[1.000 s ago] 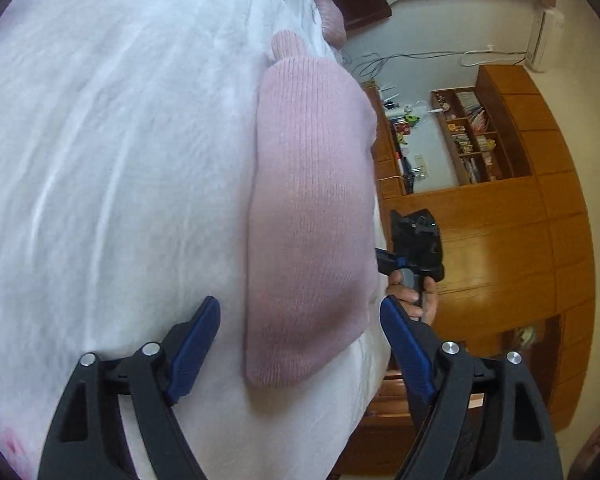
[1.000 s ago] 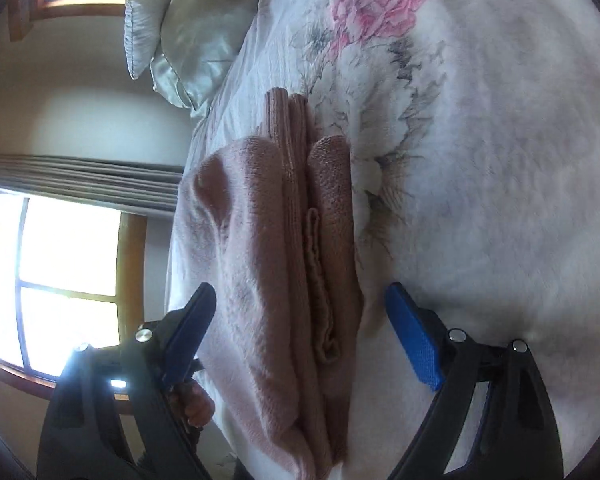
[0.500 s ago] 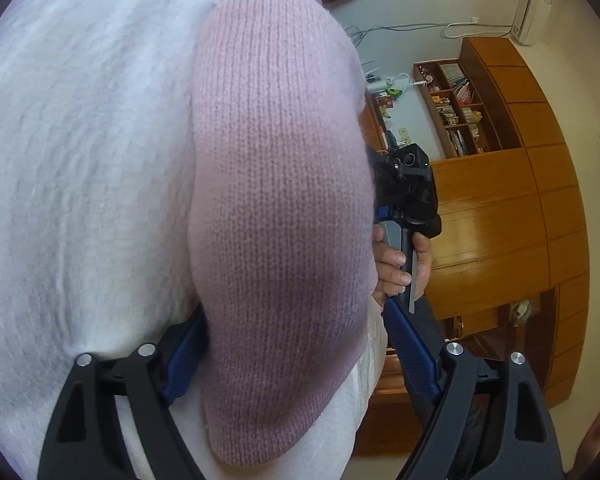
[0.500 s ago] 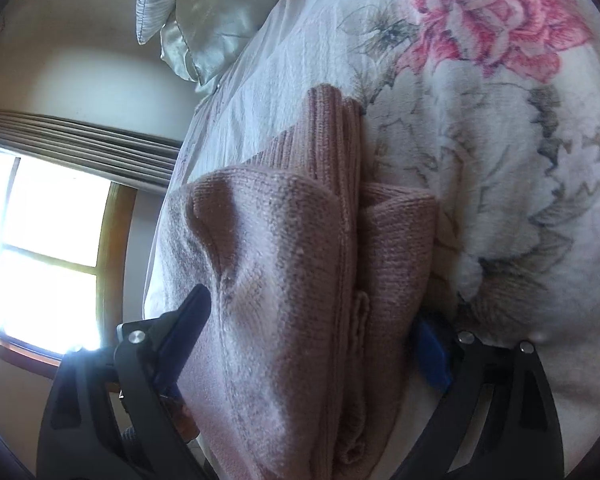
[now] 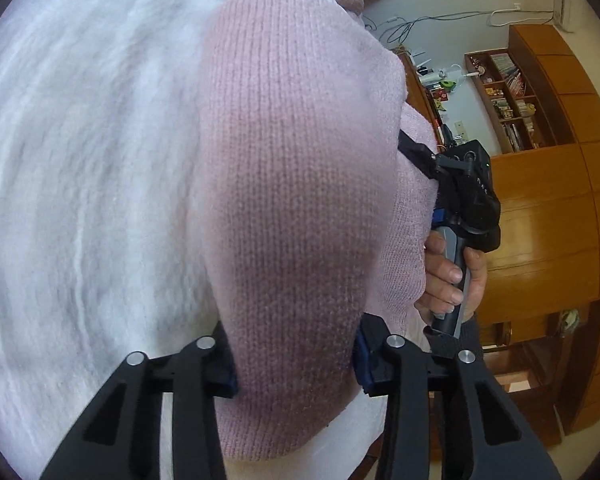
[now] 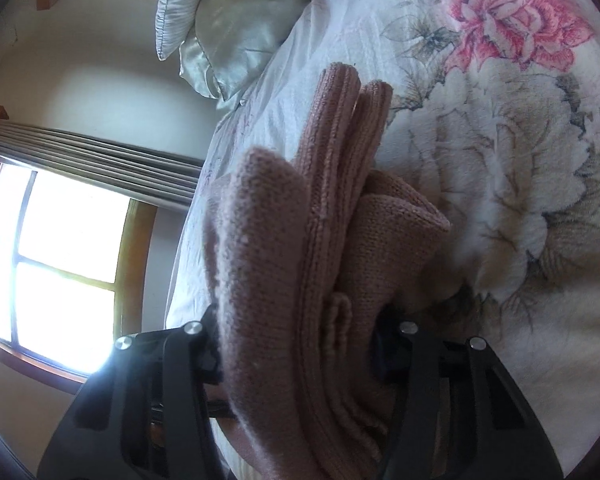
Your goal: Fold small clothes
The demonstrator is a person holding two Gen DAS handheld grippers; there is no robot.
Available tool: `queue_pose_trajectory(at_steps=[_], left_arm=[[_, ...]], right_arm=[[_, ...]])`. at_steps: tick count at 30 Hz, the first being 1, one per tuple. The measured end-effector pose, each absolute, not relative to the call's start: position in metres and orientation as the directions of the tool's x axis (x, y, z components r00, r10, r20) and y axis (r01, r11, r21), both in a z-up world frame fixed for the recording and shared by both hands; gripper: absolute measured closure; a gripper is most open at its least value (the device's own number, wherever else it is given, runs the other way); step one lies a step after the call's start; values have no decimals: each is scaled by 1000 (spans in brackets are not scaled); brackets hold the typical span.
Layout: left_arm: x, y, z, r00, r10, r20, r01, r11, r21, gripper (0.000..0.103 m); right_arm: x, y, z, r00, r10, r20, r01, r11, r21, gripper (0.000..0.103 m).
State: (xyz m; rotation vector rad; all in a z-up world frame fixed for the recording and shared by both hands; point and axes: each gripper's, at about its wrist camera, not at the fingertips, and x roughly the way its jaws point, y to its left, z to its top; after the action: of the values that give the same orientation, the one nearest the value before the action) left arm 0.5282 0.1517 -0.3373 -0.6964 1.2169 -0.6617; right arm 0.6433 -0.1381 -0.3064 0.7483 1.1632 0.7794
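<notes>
A pink knit garment [image 5: 292,200], folded into a thick bundle, lies on a white bedspread [image 5: 80,160]. My left gripper [image 5: 294,364] is shut on one end of it, the knit bulging between the two fingers and hiding the pads. In the right wrist view the same garment [image 6: 284,240] shows several stacked folds with a ribbed edge. My right gripper [image 6: 298,352] is shut on the other end of that bundle. The left wrist view also catches the right gripper's body [image 5: 466,200] and the person's hand [image 5: 444,280] holding it, at the garment's far edge.
The bedspread [image 6: 500,160] carries a pink rose print. Pale pillows [image 6: 236,20] lie at the head of the bed. A bright window [image 6: 60,260] with curtains is on that side. Wooden cabinets [image 5: 548,220] and a bookshelf [image 5: 504,96] stand beyond the bed's edge.
Both grippers moved in over the garment's ends and their fingers narrowed from wide open onto the knit bundle. The garment now fills more of both views.
</notes>
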Motion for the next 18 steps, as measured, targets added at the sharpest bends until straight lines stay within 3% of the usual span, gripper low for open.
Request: queue_pose_trajectory(at_steps=[8,14,16,17,18], left_arm=[[446,218,-280,267,-723,-637,143,683,-716,67],[343,297,-290,313,-678,-665,49,711,-702,67],[321,313,-318,319,-663,-677,-3,714,-700,63],[316,317,-337,306,-664,-683,-42,707,-706,60],[312,320,-354,315,-665,-677,-78,693,-717,49]], right_arm=[[580,-80,-278,166,901,-401,-194,429,882,54],[515,8,-304,25,934,-356,-208,353,912,54],[504,31,-328,-17,922,-387,-195,376,906,50],[502,37,-342,-11,901,-435,-174,426,888,41],[500,39,-351,12,876,-482,-158,478,864,40]])
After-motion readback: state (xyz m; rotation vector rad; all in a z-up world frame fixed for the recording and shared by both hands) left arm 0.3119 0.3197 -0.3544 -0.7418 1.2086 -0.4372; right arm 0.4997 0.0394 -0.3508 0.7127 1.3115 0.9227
